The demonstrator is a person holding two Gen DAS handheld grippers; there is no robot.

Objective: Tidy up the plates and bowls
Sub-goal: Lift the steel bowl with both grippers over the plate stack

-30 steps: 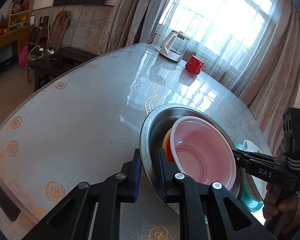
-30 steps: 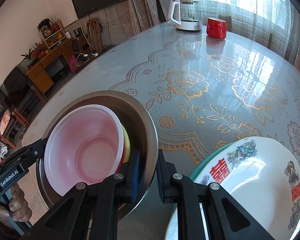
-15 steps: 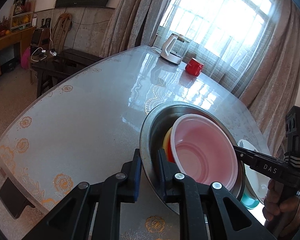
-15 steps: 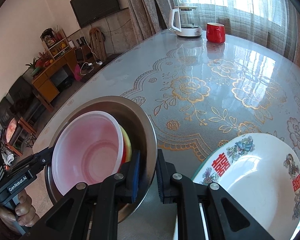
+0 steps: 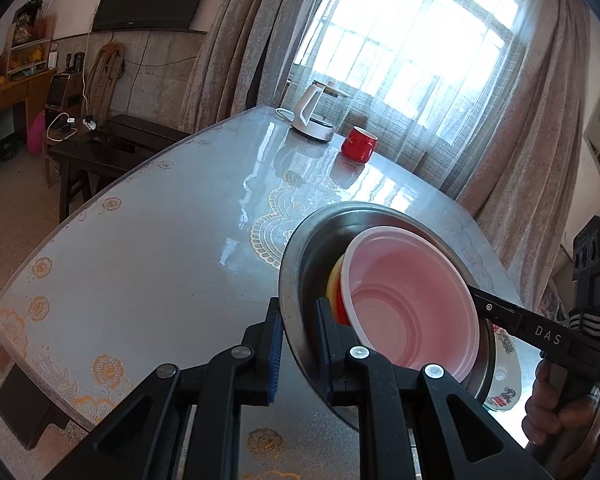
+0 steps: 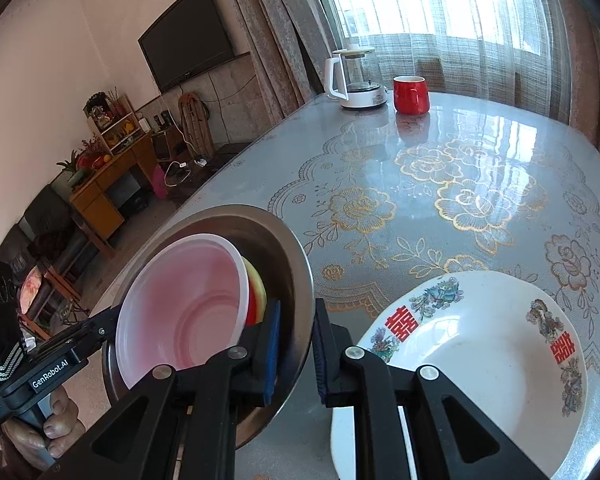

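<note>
Sunlit and glossy, the flowered surface (image 6: 440,184) lies below us. We hold the steel basin (image 5: 296,272) tilted above it, left claw (image 5: 298,332) and right claw (image 6: 296,340) each clamped on opposite rims. Inside, the pink bowl (image 5: 412,300) leans on a yellow one (image 5: 334,280); more tilt could spill both onto the near white plate (image 6: 480,360).
</note>
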